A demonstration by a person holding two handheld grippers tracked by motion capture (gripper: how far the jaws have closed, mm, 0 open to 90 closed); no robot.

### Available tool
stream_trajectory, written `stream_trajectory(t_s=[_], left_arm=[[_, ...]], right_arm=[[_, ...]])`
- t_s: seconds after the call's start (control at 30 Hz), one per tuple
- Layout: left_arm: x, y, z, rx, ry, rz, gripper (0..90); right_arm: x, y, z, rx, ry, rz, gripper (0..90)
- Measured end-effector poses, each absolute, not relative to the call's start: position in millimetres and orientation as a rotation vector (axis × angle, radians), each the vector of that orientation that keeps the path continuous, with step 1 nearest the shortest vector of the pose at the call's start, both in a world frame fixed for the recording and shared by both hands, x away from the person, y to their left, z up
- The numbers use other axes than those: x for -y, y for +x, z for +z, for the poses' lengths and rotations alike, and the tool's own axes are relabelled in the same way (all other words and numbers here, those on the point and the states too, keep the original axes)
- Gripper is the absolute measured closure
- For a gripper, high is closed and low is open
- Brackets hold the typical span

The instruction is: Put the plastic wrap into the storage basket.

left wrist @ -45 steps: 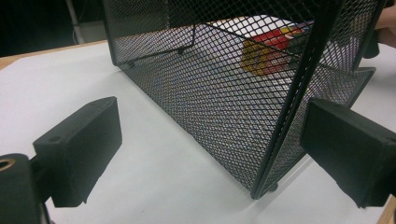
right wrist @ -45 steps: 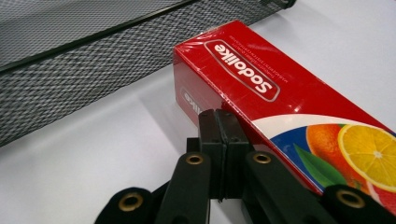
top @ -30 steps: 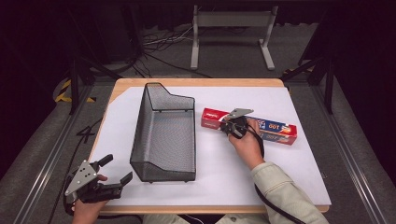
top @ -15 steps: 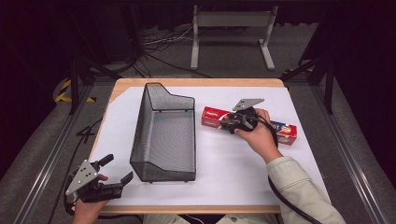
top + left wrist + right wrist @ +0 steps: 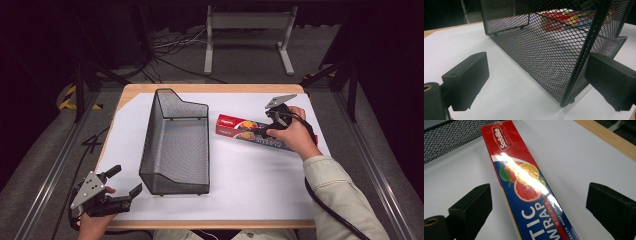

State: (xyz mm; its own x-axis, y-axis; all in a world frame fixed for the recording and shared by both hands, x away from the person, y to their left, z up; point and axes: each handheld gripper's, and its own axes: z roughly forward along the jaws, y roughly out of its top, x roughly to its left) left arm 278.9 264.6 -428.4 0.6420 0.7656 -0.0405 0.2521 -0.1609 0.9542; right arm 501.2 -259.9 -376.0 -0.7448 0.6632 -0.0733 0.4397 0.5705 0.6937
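Right hand-held gripper [image 5: 270, 126] rose, jaws just spread over wrap box [image 5: 250, 133] | left hand-held gripper [image 5: 125, 182] apart | white table [image 5: 250, 185], dark room

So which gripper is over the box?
The right gripper: its open jaws straddle the plastic wrap box. The left gripper sits by the basket.

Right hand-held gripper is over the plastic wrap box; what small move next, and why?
Probably lower the right hand-held gripper and close on the long red-and-blue plastic wrap box: its jaws have just been opening, stand apart either side of the box, touching nothing.
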Motion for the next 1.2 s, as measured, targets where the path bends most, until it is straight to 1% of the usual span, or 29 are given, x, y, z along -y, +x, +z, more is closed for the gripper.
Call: stream_trajectory(t_s=[0.17,0.23,0.4,0.57,0.6,0.93,0.97,1.2], left_arm=[[-264.6,278.7,-428.6,-0.832,1.718,0.562,6.4],[-264.7,278.6,-429.2,-0.84,1.719,0.561,6.4],[-264.8,278.5,-429.4,-0.846,1.715,0.56,6.4],[-264.8,278.4,-429.4,-0.847,1.716,0.56,6.4],[-265.0,278.4,-429.4,-0.847,1.717,0.558,6.4],[-266.1,278.6,-429.5,-0.843,1.713,0.559,6.4],[-266.2,278.6,-429.5,-0.844,1.712,0.559,6.4],[-266.1,278.5,-429.4,-0.844,1.712,0.56,6.4]], right_arm=[[262.9,507.6,-385.3,-2.543,0.914,0.897,6.7],[264.8,509.6,-388.9,-2.569,0.913,0.88,9.2],[267.1,513.7,-404.4,-2.628,0.917,0.838,9.1],[267.1,516.7,-411.0,-2.649,0.933,0.807,9.7],[266.4,517.7,-412.2,-2.674,0.912,0.762,13.5],[262.6,522.1,-410.8,-2.768,0.818,0.679,23.1],[261.7,522.2,-410.8,-2.78,0.804,0.658,25.9],[260.5,524.1,-409.1,-2.832,0.702,0.59,32.2]])
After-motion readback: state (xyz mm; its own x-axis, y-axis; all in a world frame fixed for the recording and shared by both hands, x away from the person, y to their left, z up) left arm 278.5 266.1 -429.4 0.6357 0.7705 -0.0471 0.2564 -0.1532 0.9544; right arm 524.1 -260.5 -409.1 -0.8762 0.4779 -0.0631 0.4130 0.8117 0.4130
